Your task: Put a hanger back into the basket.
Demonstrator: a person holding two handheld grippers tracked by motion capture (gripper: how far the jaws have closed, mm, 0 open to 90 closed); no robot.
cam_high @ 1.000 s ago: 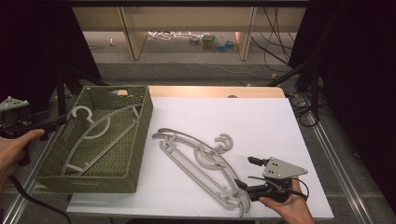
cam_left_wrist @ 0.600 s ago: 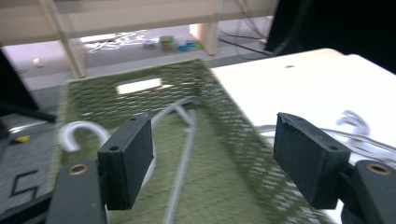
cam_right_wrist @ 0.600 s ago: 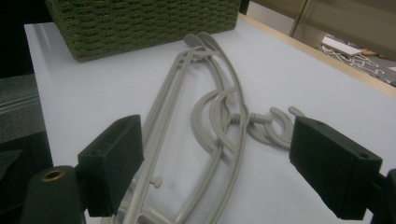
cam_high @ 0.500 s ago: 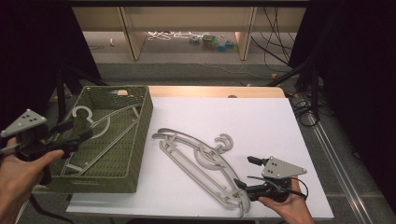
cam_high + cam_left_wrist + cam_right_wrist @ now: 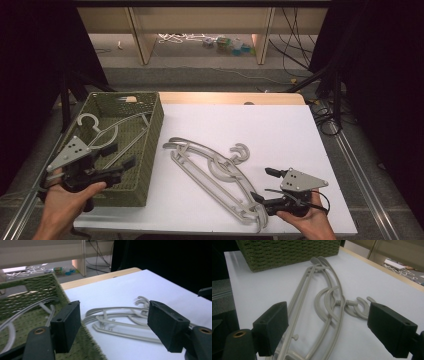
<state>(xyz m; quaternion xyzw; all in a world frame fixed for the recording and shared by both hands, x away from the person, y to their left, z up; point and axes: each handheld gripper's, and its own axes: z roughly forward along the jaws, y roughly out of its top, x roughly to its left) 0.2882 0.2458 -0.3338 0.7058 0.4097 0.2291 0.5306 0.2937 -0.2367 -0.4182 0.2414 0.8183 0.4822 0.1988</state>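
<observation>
hangers (image 5: 215, 170) lie beside the basket (image 5: 152, 145); right claw (image 5: 265, 184), jaws apart, should straddle one bar squarely; left claw (image 5: 122, 156) waits spread over the basket.

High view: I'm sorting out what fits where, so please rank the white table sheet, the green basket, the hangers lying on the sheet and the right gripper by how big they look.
1. White table sheet
2. Green basket
3. Hangers on the sheet
4. Right gripper
</observation>
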